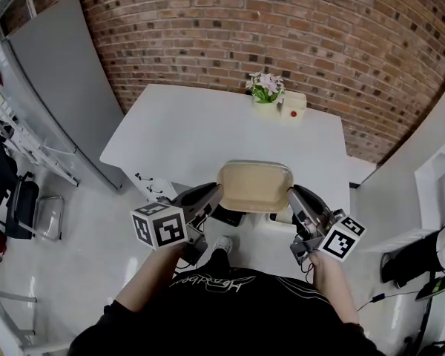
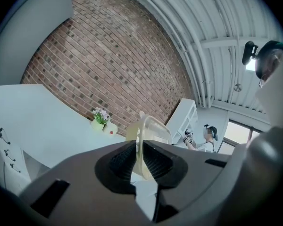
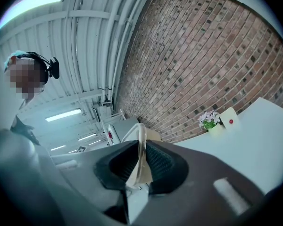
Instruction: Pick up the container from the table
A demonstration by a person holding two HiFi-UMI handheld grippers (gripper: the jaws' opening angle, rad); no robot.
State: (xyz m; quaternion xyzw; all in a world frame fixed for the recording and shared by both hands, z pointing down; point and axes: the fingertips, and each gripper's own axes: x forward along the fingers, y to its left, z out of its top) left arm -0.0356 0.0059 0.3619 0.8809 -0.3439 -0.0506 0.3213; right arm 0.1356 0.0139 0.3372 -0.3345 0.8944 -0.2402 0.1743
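Note:
A shallow, translucent beige container (image 1: 255, 185) hangs in the air in front of the near edge of the white table (image 1: 185, 136), held between both grippers. My left gripper (image 1: 216, 193) is shut on its left rim, and the thin clear wall of the container (image 2: 146, 145) is pinched between the black ribbed pads. My right gripper (image 1: 291, 193) is shut on the right rim, the container edge (image 3: 140, 160) standing upright between its pads. The container looks empty in the head view.
A small pot of pink flowers (image 1: 266, 89) and a cream box with a red dot (image 1: 294, 105) stand at the table's far edge by the brick wall. A grey panel (image 1: 59, 80) leans at left. White floor lies below.

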